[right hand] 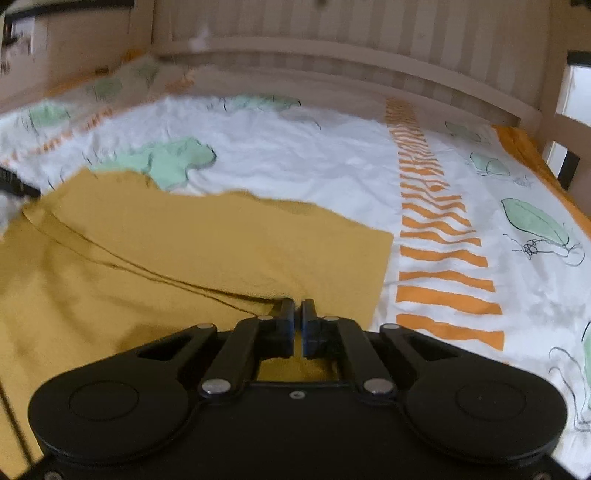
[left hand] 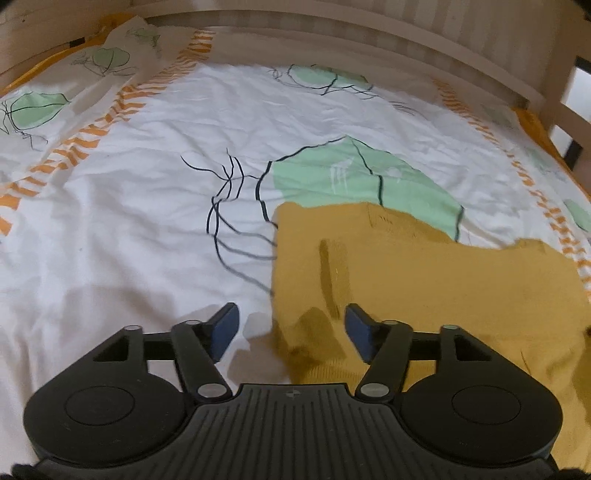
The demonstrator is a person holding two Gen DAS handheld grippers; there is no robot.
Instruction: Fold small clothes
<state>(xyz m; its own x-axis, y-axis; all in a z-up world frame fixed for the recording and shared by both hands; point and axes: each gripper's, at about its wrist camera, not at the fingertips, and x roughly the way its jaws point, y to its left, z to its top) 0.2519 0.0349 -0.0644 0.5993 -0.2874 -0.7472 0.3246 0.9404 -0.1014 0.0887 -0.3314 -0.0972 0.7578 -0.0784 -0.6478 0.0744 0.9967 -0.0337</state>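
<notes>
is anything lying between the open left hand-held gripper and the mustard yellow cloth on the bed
Nothing visible. The left hand-held gripper is open right over the near edge of the mustard yellow knit garment, with only the white leaf-print bedsheet beside it.

We see a mustard-yellow garment [left hand: 424, 280] lying on a white bedsheet [left hand: 147, 221] printed with pale green leaf shapes outlined in thin black lines. Beside the garment, on its right in the right wrist view, we note a band of orange zigzag stripes [right hand: 439, 236] running along the sheet. Beyond the garment stands a beige slatted bed rail [left hand: 369, 33]. Both grippers [left hand: 291, 328] [right hand: 298, 325] are black with blue pads [left hand: 225, 328].
</notes>
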